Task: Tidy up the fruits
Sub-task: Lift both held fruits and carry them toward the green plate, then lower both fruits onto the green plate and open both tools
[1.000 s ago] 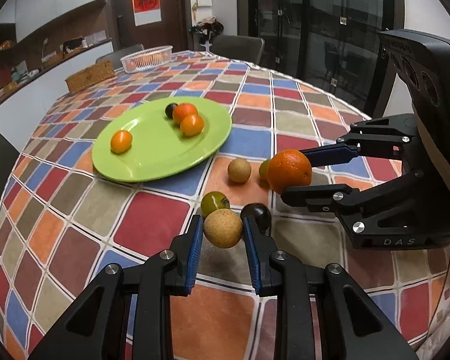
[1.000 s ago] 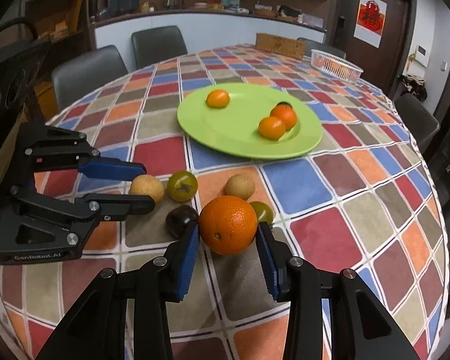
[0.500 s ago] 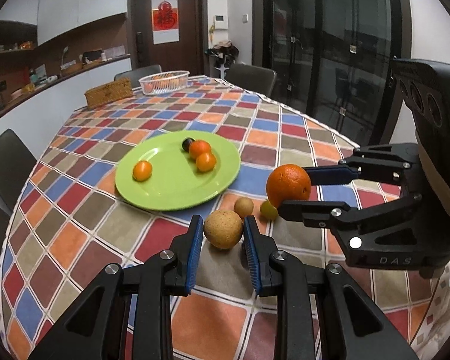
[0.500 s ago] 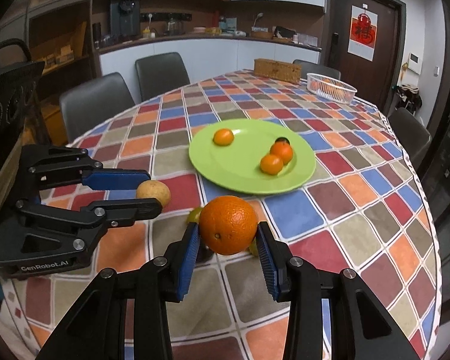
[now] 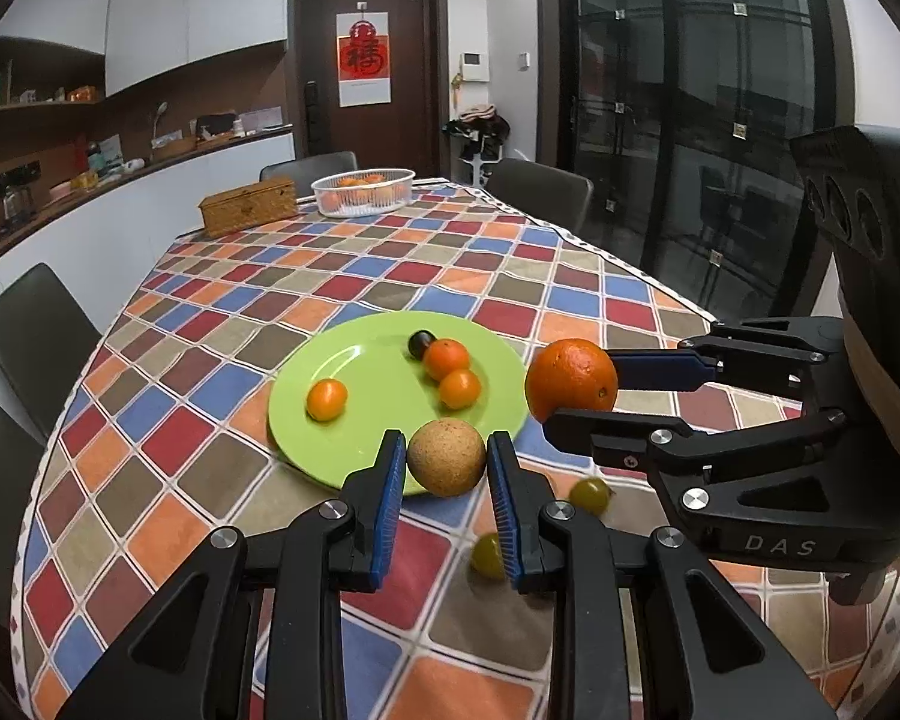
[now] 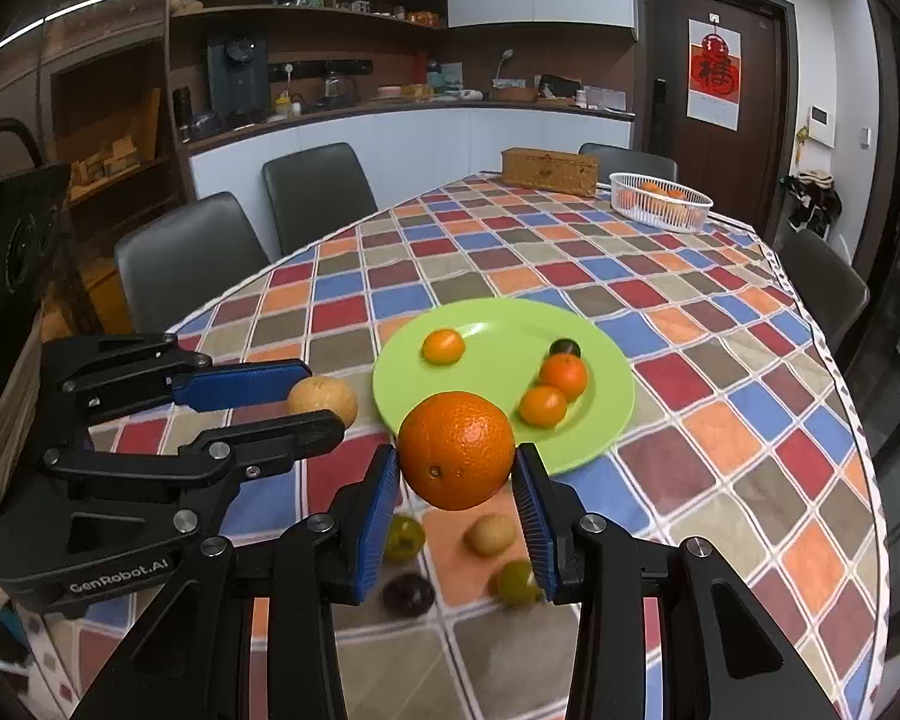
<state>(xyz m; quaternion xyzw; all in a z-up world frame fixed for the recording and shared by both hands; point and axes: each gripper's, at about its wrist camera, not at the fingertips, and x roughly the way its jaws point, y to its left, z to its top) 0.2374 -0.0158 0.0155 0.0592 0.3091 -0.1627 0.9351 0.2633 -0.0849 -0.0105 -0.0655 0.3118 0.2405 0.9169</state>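
Left gripper (image 5: 447, 468): clamped on a tan round fruit (image 5: 446, 464), held above the table near the green plate (image 5: 384, 456). Right gripper (image 6: 457, 480): clamped on a large orange (image 6: 456, 450), also aloft beside the plate. Plate holds three small oranges (image 5: 446, 359) and one dark fruit (image 5: 420, 342) (four more small fruits lie on the checked tablecloth (image 6: 750, 420) below the grippers).

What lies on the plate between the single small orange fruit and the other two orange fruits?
Only bare green plate lies between the single fruit and the pair; the right wrist view shows this.
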